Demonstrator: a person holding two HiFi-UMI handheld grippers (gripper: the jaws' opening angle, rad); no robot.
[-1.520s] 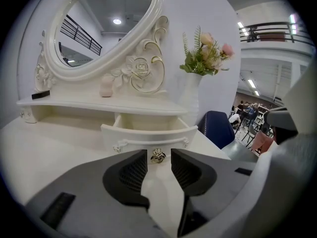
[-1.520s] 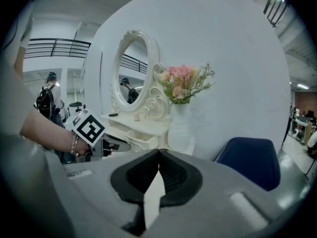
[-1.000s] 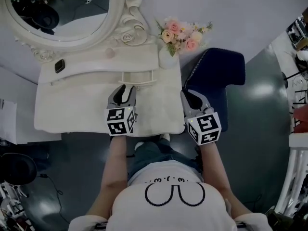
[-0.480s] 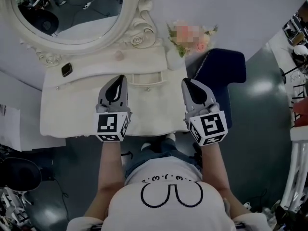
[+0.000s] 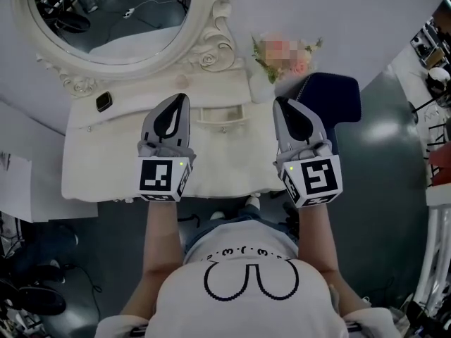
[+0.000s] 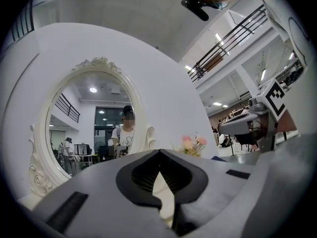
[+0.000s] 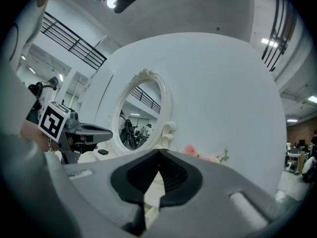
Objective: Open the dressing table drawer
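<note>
The white dressing table [image 5: 99, 164] stood against the wall, and its small drawer [image 5: 221, 115] sat at the middle of the raised back shelf, a round knob on its front. From above, the drawer seemed to be drawn out a little, though the steep angle made that hard to settle. The left gripper [image 5: 177, 101] hung over the tabletop just left of the drawer, its jaws pressed together on nothing. The right gripper [image 5: 282, 105] hung just right of the drawer, near the table's edge, its jaws likewise closed and empty. Neither touched the drawer. Behind the drawer and to its left rose the oval mirror [image 5: 120, 20] in an ornate white frame. A bunch of pink flowers [image 5: 285, 51] stood behind the drawer to its right. A small dark object [image 5: 103, 102] lay well left of the drawer, and a dark blue chair [image 5: 332, 101] stood to the drawer's right, beside the table.
</note>
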